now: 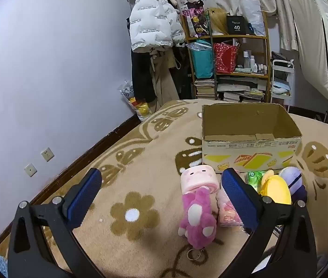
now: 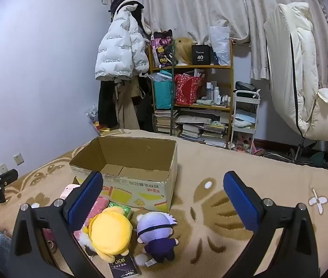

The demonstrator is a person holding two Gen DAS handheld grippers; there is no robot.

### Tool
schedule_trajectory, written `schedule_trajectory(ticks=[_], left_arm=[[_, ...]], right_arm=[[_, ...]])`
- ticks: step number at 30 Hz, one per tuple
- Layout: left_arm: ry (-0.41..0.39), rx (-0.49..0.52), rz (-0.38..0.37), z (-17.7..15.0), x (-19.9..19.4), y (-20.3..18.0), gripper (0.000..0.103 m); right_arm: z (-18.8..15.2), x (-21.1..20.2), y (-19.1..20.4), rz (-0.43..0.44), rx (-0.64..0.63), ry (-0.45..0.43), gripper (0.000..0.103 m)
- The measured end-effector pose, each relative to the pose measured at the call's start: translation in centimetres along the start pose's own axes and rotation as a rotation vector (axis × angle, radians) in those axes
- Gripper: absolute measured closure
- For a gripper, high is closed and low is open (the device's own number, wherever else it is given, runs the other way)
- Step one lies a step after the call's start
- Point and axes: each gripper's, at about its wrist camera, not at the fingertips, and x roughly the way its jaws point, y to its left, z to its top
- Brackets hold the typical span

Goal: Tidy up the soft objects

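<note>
An open, empty cardboard box (image 1: 249, 143) stands on the tan flowered blanket (image 1: 129, 185); it also shows in the right wrist view (image 2: 126, 178). In front of it lie soft toys: a pink roll-shaped plush (image 1: 198, 178), a magenta plush keychain (image 1: 197, 220), a pink packet (image 1: 227, 210), a green tissue pack (image 1: 255, 177), a yellow plush (image 2: 110, 234) and a purple-haired doll (image 2: 157, 234). My left gripper (image 1: 161, 192) is open and empty, hovering over the magenta plush. My right gripper (image 2: 164, 197) is open and empty above the doll.
A dark tissue pack (image 2: 123, 265) lies by the yellow plush. Beyond the bed stand a cluttered wooden shelf (image 2: 191, 102), hanging coats (image 2: 119, 53), a white cart (image 2: 245, 118) and a white chair (image 2: 303, 74). The wall (image 1: 36, 81) runs along the left.
</note>
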Motion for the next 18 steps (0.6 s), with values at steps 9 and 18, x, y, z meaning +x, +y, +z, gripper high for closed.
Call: schedule_trajectory(ticks=[9,18], left_arm=[[0.024,-0.014,-0.016,0.37,0.36,0.12,0.001],[0.011,-0.011,-0.009,0.50,0.33,0.42,0.001]], right_arm=[[-0.06,0.10,0.02,-0.002,-0.007,0.006,0.000],[-0.05,0.10,-0.04,0.002,-0.004,0.008,0.000]])
